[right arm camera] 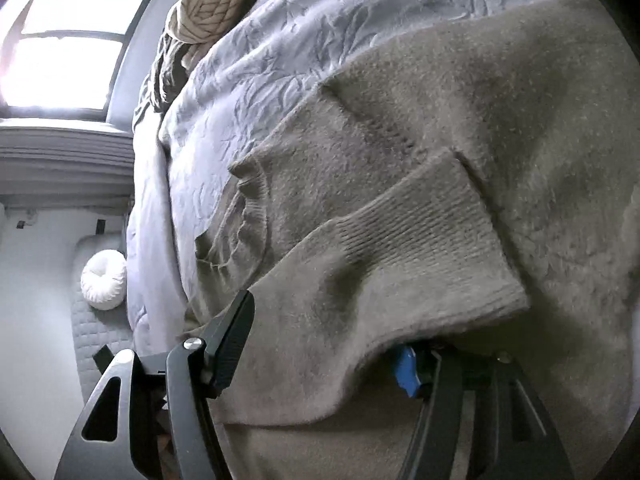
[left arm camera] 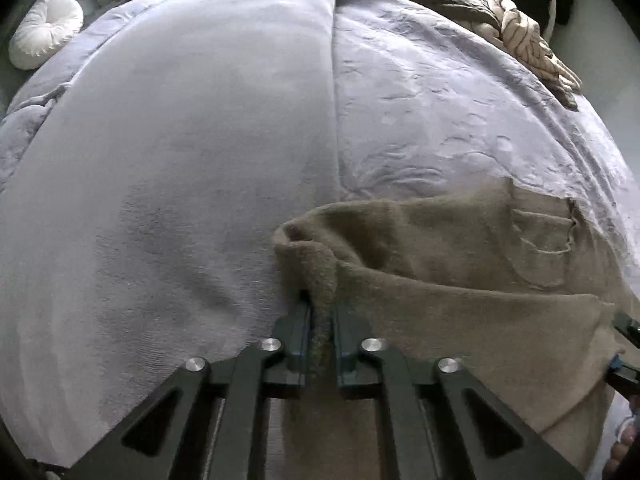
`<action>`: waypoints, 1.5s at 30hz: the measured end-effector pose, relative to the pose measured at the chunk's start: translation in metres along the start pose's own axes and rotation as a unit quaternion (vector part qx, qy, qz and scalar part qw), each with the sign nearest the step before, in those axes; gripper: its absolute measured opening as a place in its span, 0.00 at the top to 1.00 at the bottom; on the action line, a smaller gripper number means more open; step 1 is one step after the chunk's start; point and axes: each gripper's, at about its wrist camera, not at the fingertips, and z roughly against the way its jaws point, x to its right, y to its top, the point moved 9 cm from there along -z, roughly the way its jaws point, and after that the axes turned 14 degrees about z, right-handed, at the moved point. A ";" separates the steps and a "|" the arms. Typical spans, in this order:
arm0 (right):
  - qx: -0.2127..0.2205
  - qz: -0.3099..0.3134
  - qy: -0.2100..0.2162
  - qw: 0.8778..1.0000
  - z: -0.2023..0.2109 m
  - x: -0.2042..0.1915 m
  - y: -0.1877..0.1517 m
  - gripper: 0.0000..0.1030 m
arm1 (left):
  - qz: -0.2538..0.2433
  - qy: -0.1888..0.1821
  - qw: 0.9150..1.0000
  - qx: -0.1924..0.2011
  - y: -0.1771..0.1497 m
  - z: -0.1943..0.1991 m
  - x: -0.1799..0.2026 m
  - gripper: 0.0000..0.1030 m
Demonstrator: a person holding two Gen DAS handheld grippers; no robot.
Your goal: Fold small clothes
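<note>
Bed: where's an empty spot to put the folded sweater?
The smooth grey blanket, left of the sweater and below the round pillow, is bare. The patterned cover between sweater and clothes pile is also free. That far pile is the crowded part.

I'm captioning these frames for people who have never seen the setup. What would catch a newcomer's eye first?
First, the taupe knit sweater spread over the lavender bedspread, filling the right wrist view. Next, the left gripper shut on the sweater's edge at bottom centre of its view, while the right gripper stands open with sweater fabric draped between its fingers. Farther off, a round white cushion sits at the upper left.
</note>
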 end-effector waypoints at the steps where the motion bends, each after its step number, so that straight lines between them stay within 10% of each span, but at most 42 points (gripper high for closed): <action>1: -0.006 0.004 -0.004 1.000 -0.001 -0.001 0.001 0.77 | 0.004 -0.005 1.000 0.006 0.001 0.003 0.000 0.91; 2: -0.011 0.014 0.004 1.000 0.001 -0.007 0.003 0.93 | 0.014 -0.014 1.000 0.013 0.003 0.007 -0.004 0.91; 8: 0.008 0.133 0.005 0.991 0.006 -0.049 0.020 0.93 | 0.089 -0.035 0.995 0.009 0.009 0.005 -0.051 0.91; 16: -0.019 0.011 -0.043 0.999 0.005 0.028 0.000 0.92 | 0.057 -0.007 0.998 0.030 0.012 0.013 -0.049 0.90; 20: -0.014 0.016 -0.046 0.999 0.022 0.033 0.000 0.85 | 0.043 0.029 0.997 0.048 0.017 0.033 -0.060 0.90; 25: -0.002 0.001 -0.015 1.000 0.020 0.028 0.009 0.61 | 0.025 -0.016 0.999 0.018 -0.003 0.056 -0.050 0.90; 28: -0.008 0.023 -0.031 0.999 0.016 0.019 0.009 0.93 | -0.002 -0.050 0.999 -0.002 -0.027 0.061 -0.030 0.90; 36: -0.018 0.085 -0.091 0.992 0.021 0.012 -0.003 0.93 | -0.031 0.001 0.999 -0.026 -0.066 0.029 -0.028 0.90; 45: -0.013 0.010 -0.107 0.994 0.040 0.049 -0.012 0.89 | -0.038 0.043 0.998 -0.015 -0.063 0.028 -0.029 0.90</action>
